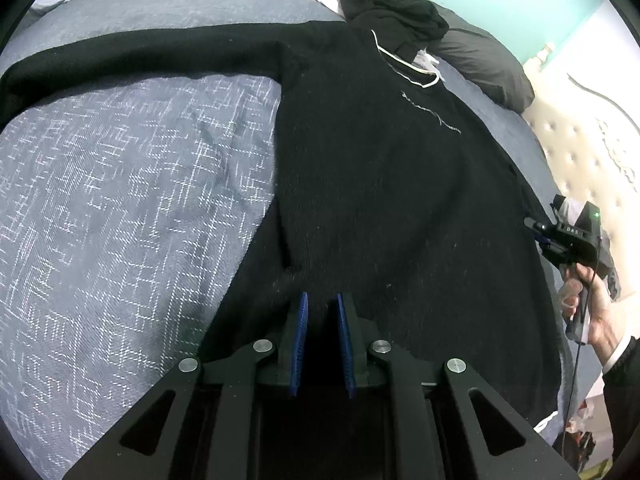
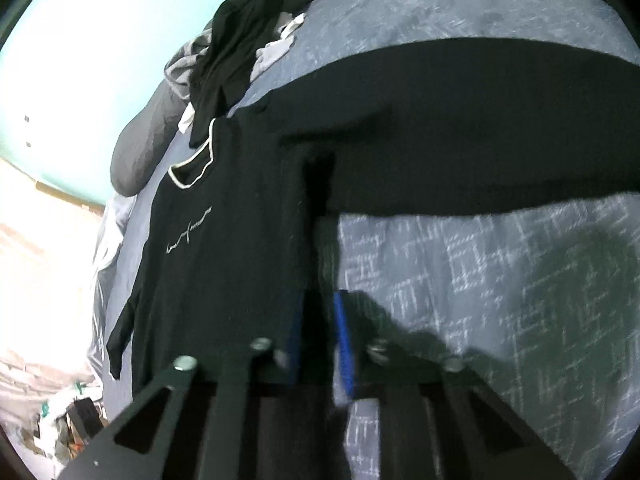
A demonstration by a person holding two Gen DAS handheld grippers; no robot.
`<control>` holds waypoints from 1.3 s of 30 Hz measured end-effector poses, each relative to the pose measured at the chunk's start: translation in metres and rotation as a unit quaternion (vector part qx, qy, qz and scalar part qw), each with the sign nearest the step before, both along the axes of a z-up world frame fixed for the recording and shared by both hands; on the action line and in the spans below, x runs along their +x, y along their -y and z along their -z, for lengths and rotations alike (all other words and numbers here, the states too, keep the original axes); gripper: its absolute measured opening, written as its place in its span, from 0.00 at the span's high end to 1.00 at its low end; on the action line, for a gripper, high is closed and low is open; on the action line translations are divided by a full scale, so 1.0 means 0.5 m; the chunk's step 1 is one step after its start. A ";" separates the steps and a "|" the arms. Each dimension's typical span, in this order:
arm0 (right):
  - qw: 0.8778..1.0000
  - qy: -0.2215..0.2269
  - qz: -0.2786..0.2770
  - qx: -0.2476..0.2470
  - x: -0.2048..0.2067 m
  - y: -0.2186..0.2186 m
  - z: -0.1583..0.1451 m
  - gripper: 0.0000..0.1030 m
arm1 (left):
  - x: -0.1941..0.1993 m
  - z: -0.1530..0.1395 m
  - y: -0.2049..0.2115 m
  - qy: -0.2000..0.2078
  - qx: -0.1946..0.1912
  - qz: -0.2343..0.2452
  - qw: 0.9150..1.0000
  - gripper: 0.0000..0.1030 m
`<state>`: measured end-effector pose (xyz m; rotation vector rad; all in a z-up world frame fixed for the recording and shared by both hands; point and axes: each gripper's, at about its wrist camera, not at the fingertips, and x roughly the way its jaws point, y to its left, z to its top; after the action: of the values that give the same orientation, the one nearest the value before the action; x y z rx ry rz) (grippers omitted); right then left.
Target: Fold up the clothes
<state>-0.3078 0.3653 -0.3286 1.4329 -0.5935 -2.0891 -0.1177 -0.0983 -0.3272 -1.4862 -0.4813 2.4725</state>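
Note:
A black sweater [image 1: 392, 184] with a white-trimmed neckline lies face up on the bed, one sleeve [image 1: 140, 52] stretched out to the left. My left gripper [image 1: 322, 312] sits low at the sweater's lower left part, its blue pads [image 1: 302, 328] nearly together with black cloth between them. At the sweater's right edge a hand holds my right gripper [image 1: 538, 234]. The blurred right wrist view shows the right gripper [image 2: 318, 336] shut on a dark fold of the sweater [image 2: 224, 240], while the other sleeve [image 2: 120, 336] hangs down at the left.
The bed has a grey-blue patterned duvet [image 1: 120, 208]. A heap of black, grey and white clothes [image 1: 384, 8] lies beyond the neckline, next to a dark pillow [image 1: 480, 64]. A tufted cream headboard [image 1: 580, 152] stands on the right. Clutter lies on the floor [image 2: 68, 420].

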 end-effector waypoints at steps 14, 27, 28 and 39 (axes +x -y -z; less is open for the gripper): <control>0.999 0.012 0.034 -0.024 0.031 -0.028 -0.014 0.81 | 0.015 0.000 0.008 0.002 0.005 0.001 1.000 0.84; 0.998 0.000 0.061 -0.003 0.106 -0.059 -0.018 1.00 | 0.027 -0.002 0.015 0.003 0.010 -0.001 1.000 0.84; 0.998 0.000 0.067 -0.006 0.108 -0.067 -0.020 1.00 | 0.028 -0.002 0.015 0.003 0.011 -0.001 1.000 0.84; 0.999 0.025 0.021 -0.016 0.127 -0.021 -0.023 0.69 | 0.037 -0.003 0.024 0.005 0.015 -0.004 1.000 0.84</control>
<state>-0.2443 0.3759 -0.3170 1.4707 -0.6798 -2.0726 -0.0994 -0.1103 -0.3259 -1.4886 -0.5244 2.4529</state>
